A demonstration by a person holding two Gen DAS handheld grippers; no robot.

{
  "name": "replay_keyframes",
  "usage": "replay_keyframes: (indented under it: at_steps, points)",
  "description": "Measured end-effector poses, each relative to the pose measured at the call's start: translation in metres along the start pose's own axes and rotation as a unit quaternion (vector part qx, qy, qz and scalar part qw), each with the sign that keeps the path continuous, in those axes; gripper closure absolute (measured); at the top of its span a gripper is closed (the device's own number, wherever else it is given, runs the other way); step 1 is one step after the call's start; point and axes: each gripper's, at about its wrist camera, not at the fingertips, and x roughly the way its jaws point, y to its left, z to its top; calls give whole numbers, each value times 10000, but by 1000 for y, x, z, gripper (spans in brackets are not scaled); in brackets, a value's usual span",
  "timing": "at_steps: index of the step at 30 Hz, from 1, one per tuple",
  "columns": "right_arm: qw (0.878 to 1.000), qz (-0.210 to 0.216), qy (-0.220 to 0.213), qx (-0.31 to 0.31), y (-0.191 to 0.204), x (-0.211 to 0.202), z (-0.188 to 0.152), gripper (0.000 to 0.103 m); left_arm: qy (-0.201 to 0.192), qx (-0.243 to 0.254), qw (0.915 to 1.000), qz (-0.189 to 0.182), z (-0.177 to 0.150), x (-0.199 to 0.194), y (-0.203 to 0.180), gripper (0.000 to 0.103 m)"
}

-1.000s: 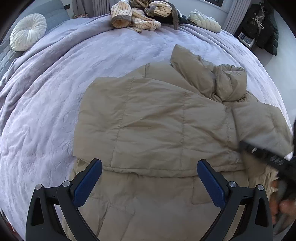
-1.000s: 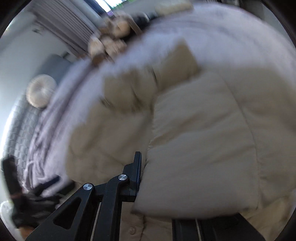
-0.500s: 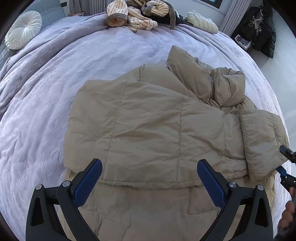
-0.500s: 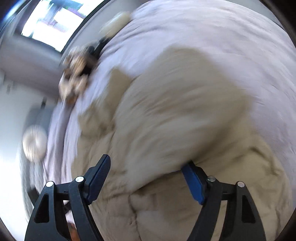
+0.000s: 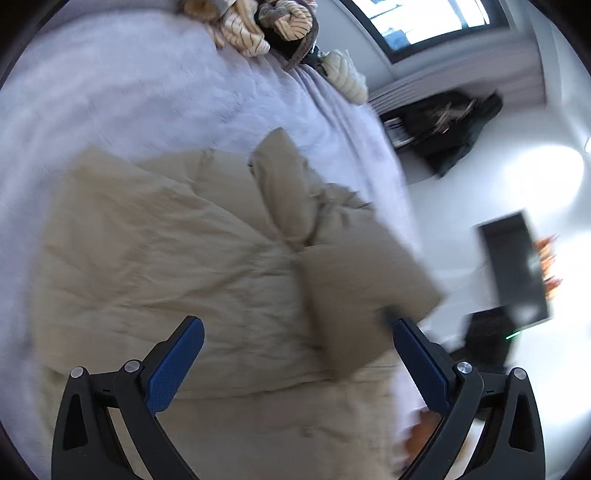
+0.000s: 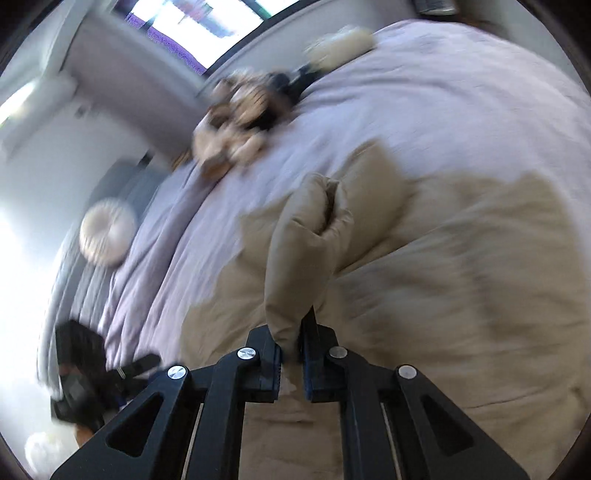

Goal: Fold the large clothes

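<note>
A beige puffer jacket (image 5: 177,258) lies spread on the lilac bed cover (image 5: 129,92). In the left wrist view its right sleeve (image 5: 362,288) is raised off the jacket body, blurred. My left gripper (image 5: 295,350) hovers over the jacket's lower part, open wide, with nothing between its blue pads. In the right wrist view my right gripper (image 6: 291,350) is closing, and a fold of the sleeve (image 6: 299,258) is pinched between its pads and hangs up from the jacket (image 6: 461,295).
A pile of striped clothes (image 5: 251,29) and a white padded item (image 5: 345,75) lie at the bed's far side. A round white cushion (image 6: 107,230) sits by the headboard. Beyond the bed's right edge are a dark coat (image 5: 450,125) and a black box (image 5: 513,269).
My right gripper opened over the sleeve, closed on it and lifted it. My left gripper swung to the right, so the floor beside the bed came into view.
</note>
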Motion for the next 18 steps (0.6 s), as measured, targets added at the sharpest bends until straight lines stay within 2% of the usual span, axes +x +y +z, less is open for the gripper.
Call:
replay_keyframes:
  at_steps: [2,4,5,6,7,9,12,16,18]
  points:
    - [9993,72,351,-130,13,26,-11,92,34,-167,9993,-324,4,3,6,0]
    - [9960,40,843,-275,22,47,-23,79,86,-238,9984,-501,5,8,9,0]
    - [9944,-39,1004,-338,24,52,-29,55,126,-284,9979,-575,4,10,11,0]
    - [9933,-91,1083,-394,23,52,-36,25,182,-352,9972,-641,4,14,13,0]
    - [9926,-83,1119,-458,24,52,-41,18,255,-425,9964,-683,4,18,16,0]
    - [9912,-65,1207,-534,25,47,-48,18,367,-458,9964,-616,2,26,18,0]
    - [9916,-152,1208,-438,9,18,-57,18,521,-461,9967,-422,1,37,22,0]
    - [9929,-544,1039,180,-52,-36,-65,18,572,-406,9966,-438,3,46,18,0]
    - [9916,-624,915,675,-87,-57,-68,18,615,-227,9977,-193,5,52,11,0]
